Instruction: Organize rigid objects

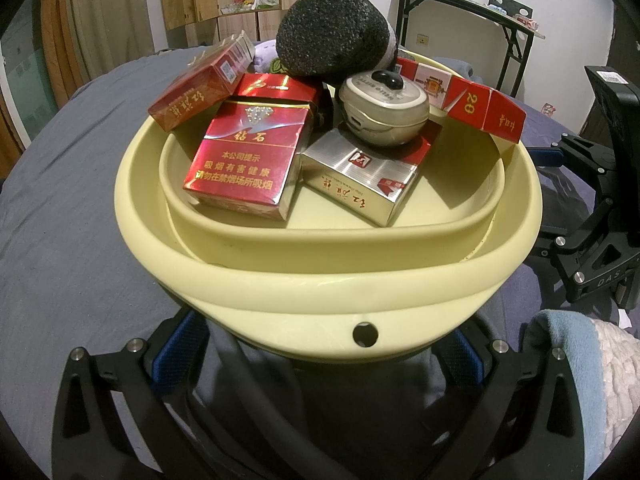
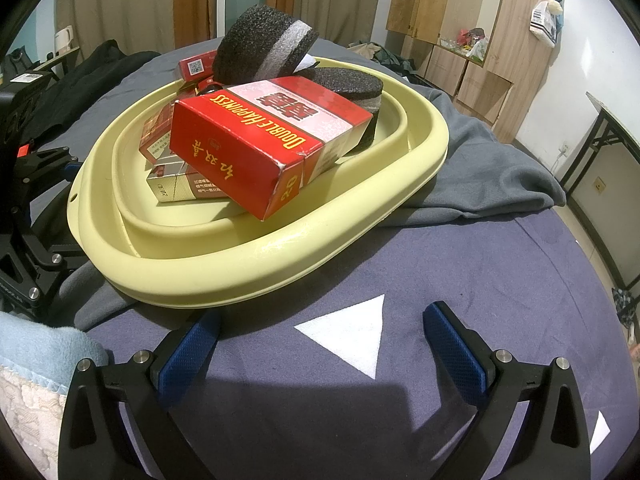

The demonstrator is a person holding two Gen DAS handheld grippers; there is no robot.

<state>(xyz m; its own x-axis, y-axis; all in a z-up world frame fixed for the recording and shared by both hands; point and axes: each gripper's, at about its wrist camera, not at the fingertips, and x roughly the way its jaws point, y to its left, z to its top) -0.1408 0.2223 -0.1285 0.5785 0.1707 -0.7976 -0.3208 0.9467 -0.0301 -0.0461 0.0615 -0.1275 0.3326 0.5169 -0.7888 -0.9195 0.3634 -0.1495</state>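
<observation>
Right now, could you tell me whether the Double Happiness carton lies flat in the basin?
Tipped. The Double Happiness carton leans on smaller packs, one corner overhanging the basin rim.

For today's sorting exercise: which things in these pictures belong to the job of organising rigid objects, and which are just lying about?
Job:
yellow basin
cigarette packs
Double Happiness carton
round silver case
foam blocks

Lying about:
blue bedsheet
grey cloth
folding table
wooden cupboards

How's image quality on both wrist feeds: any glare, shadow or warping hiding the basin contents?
Left wrist view: sharp; glare on the silver pack and red pack, text still legible; the basin rim bulges from fisheye. Right wrist view: sharp; the big red box shades the packs beneath; gripper shadow lies on the cloth; dark corners.
</observation>
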